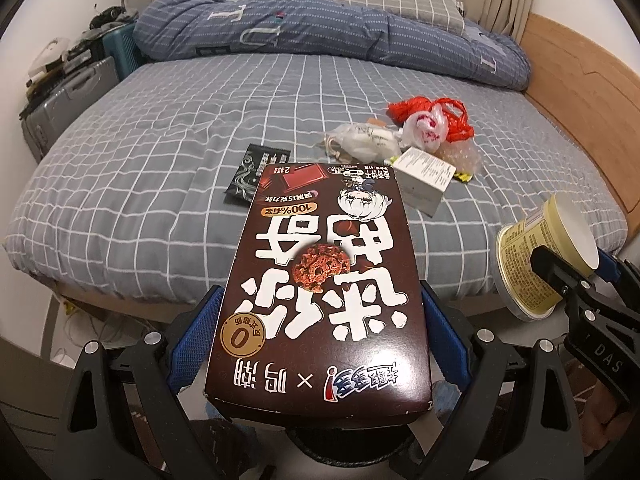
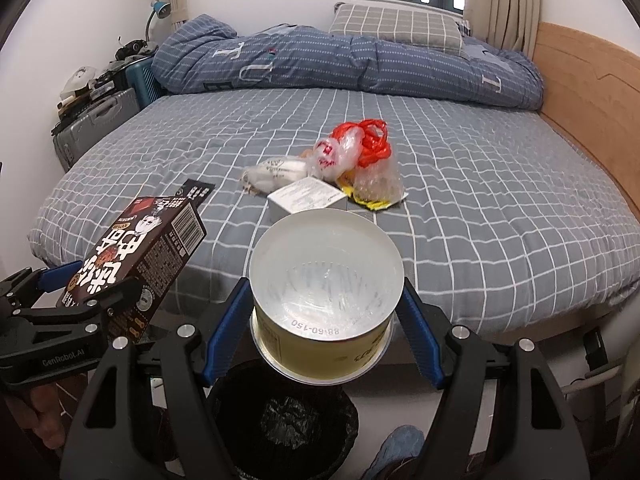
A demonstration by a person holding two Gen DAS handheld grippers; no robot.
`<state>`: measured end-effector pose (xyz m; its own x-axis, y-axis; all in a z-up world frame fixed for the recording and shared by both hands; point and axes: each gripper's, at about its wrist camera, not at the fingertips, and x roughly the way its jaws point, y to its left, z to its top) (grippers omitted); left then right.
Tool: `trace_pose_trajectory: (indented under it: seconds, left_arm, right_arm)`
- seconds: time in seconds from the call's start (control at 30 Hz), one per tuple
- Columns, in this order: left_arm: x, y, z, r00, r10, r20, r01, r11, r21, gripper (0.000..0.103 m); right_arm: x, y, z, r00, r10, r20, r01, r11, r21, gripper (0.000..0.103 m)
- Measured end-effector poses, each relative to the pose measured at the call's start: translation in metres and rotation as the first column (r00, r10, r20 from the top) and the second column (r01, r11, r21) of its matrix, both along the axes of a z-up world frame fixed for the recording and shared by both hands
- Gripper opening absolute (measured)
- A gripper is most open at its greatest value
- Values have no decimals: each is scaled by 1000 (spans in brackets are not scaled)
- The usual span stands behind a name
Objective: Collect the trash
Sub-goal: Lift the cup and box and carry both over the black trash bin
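Between the blue pads of the left gripper (image 1: 320,332) a brown box (image 1: 320,280) is clamped, face up, its far end pointing toward 12 o'clock over the bed (image 1: 160,168). At 3 o'clock in the left view the right gripper (image 2: 326,312) is seen — a yellow cup (image 2: 326,280) is gripped between its fingers, mouth tilted toward the camera and empty inside. Directly below the cup, at 6 o'clock in the right view, a black-lined bin (image 2: 288,424) is visible. On the checked sheet the remaining trash is left: a black sachet (image 1: 256,172) at 11 o'clock of the box, a white carton (image 2: 306,198), a red bag (image 2: 370,142), clear wrappers (image 2: 280,172) and a bubble pouch (image 2: 378,180) clustered together mid-bed.
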<state>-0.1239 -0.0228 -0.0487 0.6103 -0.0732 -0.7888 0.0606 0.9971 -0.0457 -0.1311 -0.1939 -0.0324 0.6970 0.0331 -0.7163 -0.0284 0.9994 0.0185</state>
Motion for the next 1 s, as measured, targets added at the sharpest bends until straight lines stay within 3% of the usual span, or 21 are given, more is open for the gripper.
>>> trace_pose_trajectory:
  seconds: [1.0]
  left_arm:
    - [-51,16,-43,991,19,-129,-13,999,47,90]
  right_arm:
    - [-44,20,-38,992,24,-127,-24,1000,-1,69]
